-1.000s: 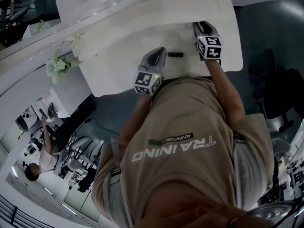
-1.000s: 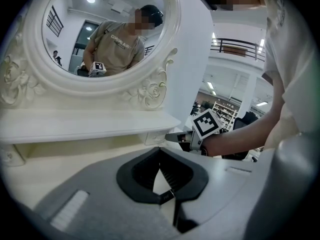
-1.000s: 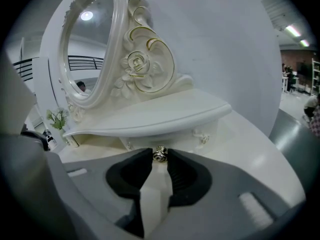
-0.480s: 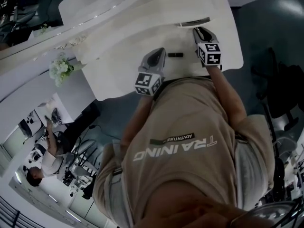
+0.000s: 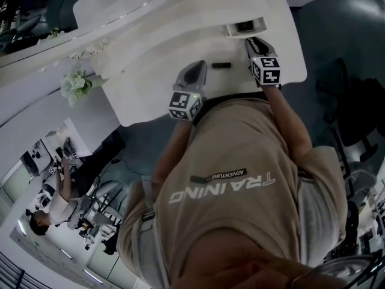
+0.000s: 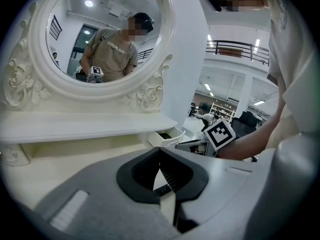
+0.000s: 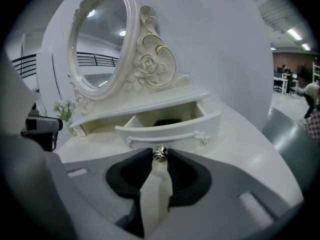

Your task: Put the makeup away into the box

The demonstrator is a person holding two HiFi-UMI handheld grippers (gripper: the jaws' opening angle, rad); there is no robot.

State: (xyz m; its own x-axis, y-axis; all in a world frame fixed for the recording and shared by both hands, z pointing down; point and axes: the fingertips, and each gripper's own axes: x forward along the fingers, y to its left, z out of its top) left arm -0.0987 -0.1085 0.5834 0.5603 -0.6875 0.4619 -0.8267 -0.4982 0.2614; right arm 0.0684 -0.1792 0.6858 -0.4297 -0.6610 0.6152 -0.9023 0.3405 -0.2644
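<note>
Right gripper: jaws pinched narrowly on the small metal knob of the drawer, which stands open and appears to serve as the box. Left gripper: jaw tips together, gripping nothing. The makeup stick lies on the table top between the two grippers. Likely risks: the rounded knob slipping from the pads, the drawer being drawn clear of its housing, and the thin stick rolling when approached. Unclear: what the dark item inside the drawer is, and the drawer's depth.
</note>
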